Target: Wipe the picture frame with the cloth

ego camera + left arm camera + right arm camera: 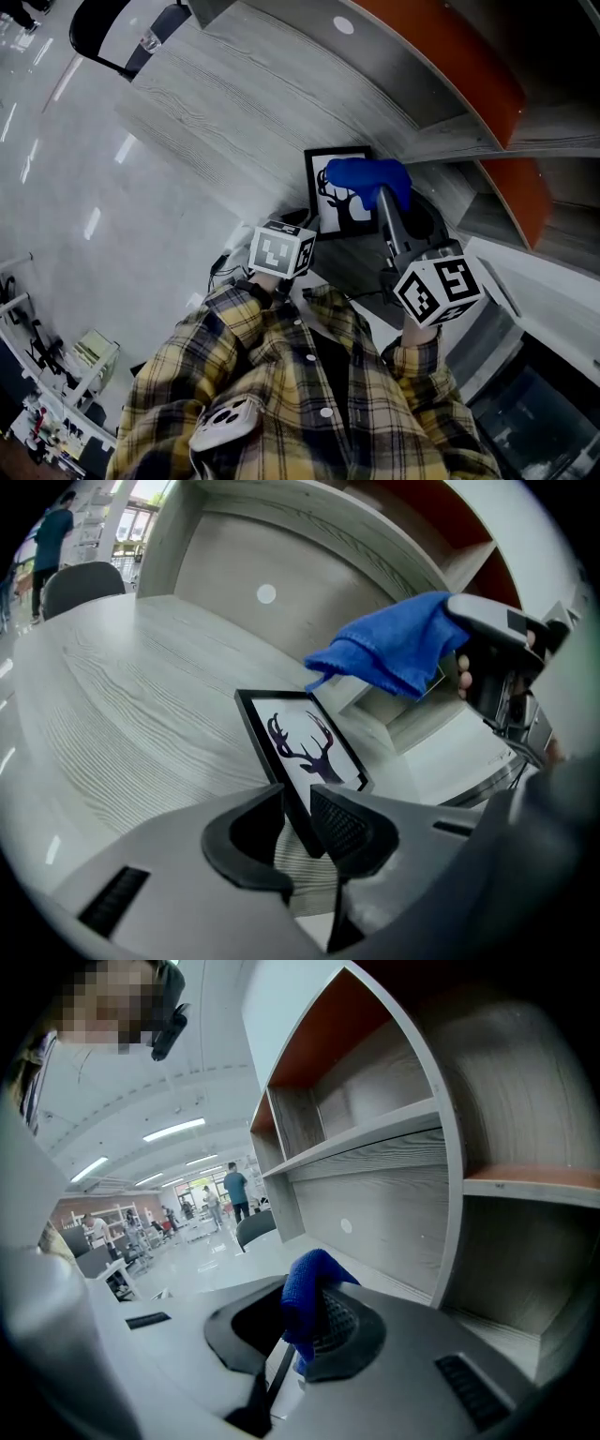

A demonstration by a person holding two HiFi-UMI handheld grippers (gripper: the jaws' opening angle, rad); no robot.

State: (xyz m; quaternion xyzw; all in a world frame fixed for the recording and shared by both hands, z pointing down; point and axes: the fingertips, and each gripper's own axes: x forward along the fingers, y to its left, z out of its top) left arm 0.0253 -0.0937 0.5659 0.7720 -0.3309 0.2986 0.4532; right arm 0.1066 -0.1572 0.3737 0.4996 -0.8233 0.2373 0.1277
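The picture frame (337, 192) is black-edged with a dark deer silhouette on white, and it is held slanted over the grey desk. My left gripper (307, 225) is shut on its near edge; in the left gripper view the jaws (298, 822) pinch the picture frame (302, 742) at its lower corner. The blue cloth (370, 178) hangs bunched over the frame's right side, and my right gripper (386, 202) is shut on it. The left gripper view shows the cloth (394, 649) hovering above the frame. In the right gripper view the cloth (307, 1299) sticks up between my right gripper's (300, 1326) jaws.
The wood-grain desk (234, 103) stretches away to the left of the frame. A curved shelf unit with orange panels (450, 66) stands close on the right. A dark chair (122, 37) sits at the desk's far end. People stand far off in the hall (234, 1190).
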